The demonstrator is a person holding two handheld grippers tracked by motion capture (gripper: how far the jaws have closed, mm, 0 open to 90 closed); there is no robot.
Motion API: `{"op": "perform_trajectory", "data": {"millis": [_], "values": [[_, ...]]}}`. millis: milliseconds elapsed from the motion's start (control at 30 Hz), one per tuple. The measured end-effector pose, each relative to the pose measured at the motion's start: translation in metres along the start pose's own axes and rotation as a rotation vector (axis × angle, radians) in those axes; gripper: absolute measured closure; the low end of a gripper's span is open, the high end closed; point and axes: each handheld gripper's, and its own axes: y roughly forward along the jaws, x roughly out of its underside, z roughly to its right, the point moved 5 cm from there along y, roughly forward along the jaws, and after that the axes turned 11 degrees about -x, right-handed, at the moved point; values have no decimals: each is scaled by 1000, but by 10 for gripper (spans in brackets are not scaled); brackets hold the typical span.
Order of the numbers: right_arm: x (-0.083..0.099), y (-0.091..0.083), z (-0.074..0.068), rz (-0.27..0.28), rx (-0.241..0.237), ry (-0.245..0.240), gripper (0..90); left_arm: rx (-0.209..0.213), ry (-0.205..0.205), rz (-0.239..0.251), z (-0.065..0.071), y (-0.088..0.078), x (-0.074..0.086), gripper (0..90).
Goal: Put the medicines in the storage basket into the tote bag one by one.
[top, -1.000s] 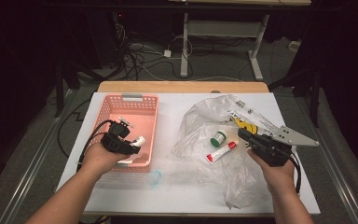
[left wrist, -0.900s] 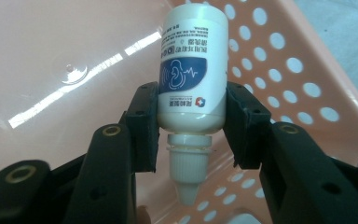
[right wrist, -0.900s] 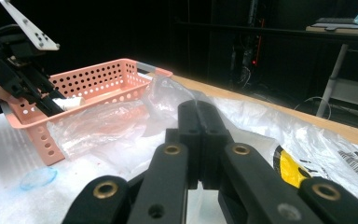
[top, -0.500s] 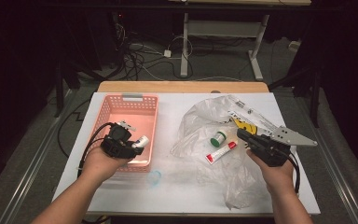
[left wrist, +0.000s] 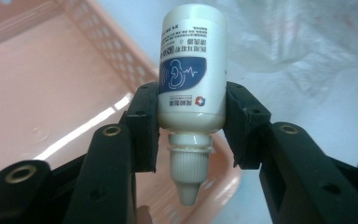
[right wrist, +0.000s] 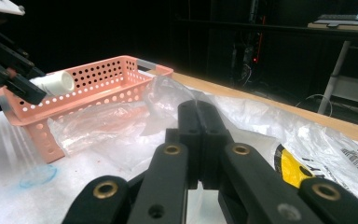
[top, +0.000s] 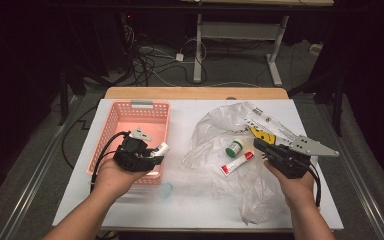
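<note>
White dropper bottle (left wrist: 192,65) clamped in left gripper (left wrist: 193,123) above basket (top: 111,131)

The white dropper bottle (left wrist: 193,70) bears small Chinese print, unreadable here; a blue ear emblem; a red-cross mark.

The white table (top: 190,205) bears a pink basket (top: 130,115), a clear plastic bag (top: 215,135) and a red tube (top: 236,163)
</note>
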Motion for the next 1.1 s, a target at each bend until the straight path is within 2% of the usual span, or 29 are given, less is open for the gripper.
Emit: {"op": "perform_trajectory", "data": {"millis": [133,300,533,800,1000,1100], "values": [[0,0,0,2,1,1,900,26,31,26,12,-7,-1,579],[-1,-1,0,2,2,3,900,72,43,39,31,-6,5,579],[-1,-1,-1,2,1,4,900,129,88,68,61,-5,6,579],[-2,-1,-1,4,1,0,900,168,144,53,94,21,1,578],[-1,-1,-2,1,-1,0,900,200,166,59,118,42,-14,578],[-1,-1,-2,2,-1,0,900,203,175,62,127,52,-21,578]]}}
